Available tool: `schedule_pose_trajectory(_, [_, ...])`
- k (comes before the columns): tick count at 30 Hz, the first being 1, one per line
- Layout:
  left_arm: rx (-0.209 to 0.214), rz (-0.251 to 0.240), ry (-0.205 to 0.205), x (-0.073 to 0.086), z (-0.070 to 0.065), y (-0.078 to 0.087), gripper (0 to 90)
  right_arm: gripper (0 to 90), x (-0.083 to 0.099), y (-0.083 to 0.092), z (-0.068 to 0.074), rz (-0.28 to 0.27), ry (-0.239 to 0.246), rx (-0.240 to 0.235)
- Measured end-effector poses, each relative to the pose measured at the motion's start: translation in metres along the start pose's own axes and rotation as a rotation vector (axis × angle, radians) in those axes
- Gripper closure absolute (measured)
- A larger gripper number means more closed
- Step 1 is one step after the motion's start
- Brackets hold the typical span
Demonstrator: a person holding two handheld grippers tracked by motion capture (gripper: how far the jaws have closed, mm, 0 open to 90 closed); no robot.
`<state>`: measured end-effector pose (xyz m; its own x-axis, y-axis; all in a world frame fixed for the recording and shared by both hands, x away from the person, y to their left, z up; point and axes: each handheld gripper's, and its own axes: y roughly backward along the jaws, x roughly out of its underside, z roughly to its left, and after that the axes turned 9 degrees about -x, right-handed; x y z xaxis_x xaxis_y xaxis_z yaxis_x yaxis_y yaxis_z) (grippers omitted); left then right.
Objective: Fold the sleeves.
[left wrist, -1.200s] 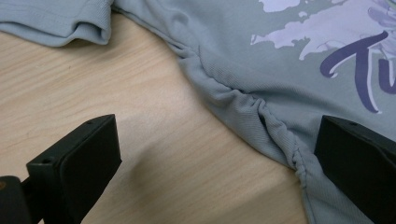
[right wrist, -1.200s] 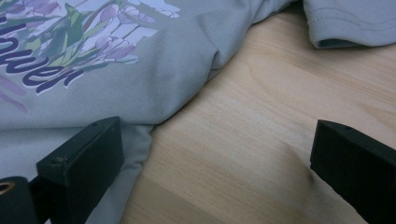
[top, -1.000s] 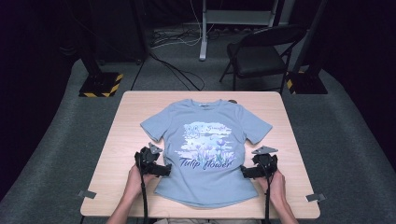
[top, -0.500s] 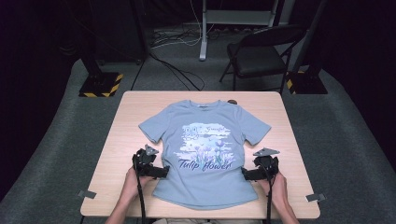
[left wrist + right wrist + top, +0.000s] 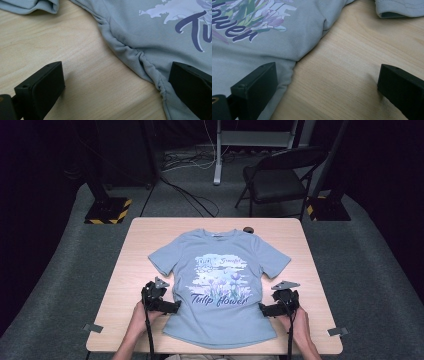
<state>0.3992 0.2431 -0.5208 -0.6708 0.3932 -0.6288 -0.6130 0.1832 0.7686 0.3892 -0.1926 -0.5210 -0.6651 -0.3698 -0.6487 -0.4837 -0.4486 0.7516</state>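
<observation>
1. Shirt (image 5: 220, 285) of pale blue lies flat, front up, on the bench (image 5: 125, 265), spread between the two tools, collar on their far side and hem toward the person.
2. Left tool (image 5: 175, 307) sits at the shirt's left side seam with its jaws spread wide; in the left gripper view the puckered seam (image 5: 140, 60) runs between them, one jaw over bare wood, the other over cloth.
3. Right tool (image 5: 262, 309) sits at the shirt's right side seam, jaws likewise wide apart and holding nothing; in the right gripper view one jaw is over cloth, the other over wood.
4. Bench is light wood, with small tape tabs near its front corners.
5. Beyond the tools stand a dark folding chair (image 5: 280, 175), a metal stand and floor cables on grey carpet.
</observation>
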Motion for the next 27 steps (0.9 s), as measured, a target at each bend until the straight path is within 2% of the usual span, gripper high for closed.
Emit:
schedule_pose_trajectory(19, [0.002, -0.009, -0.017, 0.012, -0.007, 0.011, 0.2, 2.1, 0.009, 0.007, 0.008, 0.021, 0.015, -0.013])
schedule_pose_trajectory(27, [0.011, -0.011, -0.037, 0.017, -0.009, 0.015, 0.2, 2.2, 0.011, 0.01, 0.011, 0.029, 0.018, -0.018])
